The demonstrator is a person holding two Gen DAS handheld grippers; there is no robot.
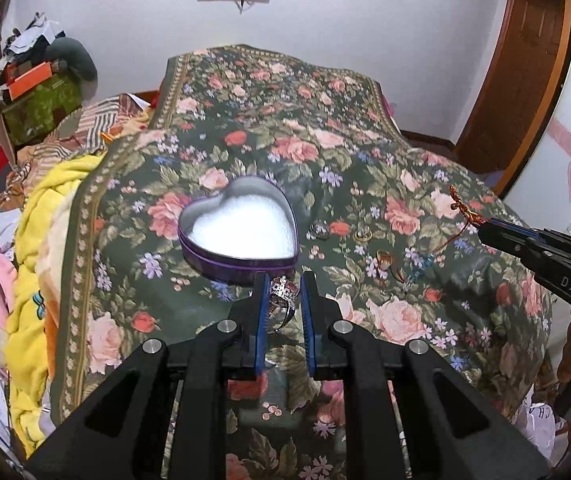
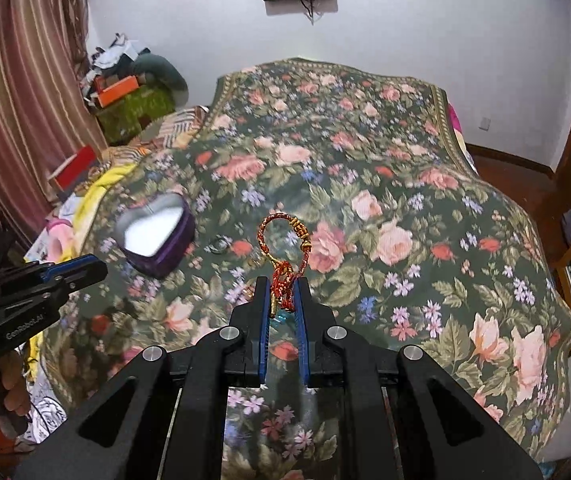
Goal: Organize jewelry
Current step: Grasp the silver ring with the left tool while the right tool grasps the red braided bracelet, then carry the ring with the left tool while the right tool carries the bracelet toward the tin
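Note:
A silver ring with a pink stone [image 1: 281, 298] is clamped in my left gripper [image 1: 283, 280], just in front of the near rim of a purple heart-shaped tin [image 1: 241, 268] with a white lining. My right gripper [image 2: 283, 282] is shut on a red and gold braided cord bracelet [image 2: 285, 248], held above the bedspread; its loop sticks up past the fingertips. The left wrist view shows that gripper [image 1: 485, 227] at the right with the red cord [image 1: 463, 210] hanging from it. The tin [image 2: 155, 236] lies to the left in the right wrist view, beyond the left gripper [image 2: 99, 268].
More jewelry lies on the floral bedspread [image 1: 365, 128] right of the tin: a round silver piece [image 1: 320, 229], a gold ring [image 1: 363, 234], a tangle with blue beads [image 1: 399, 266]. A yellow blanket [image 1: 37, 240] and piled boxes [image 1: 37, 92] are at the left. A wooden door [image 1: 525, 68] stands at the right.

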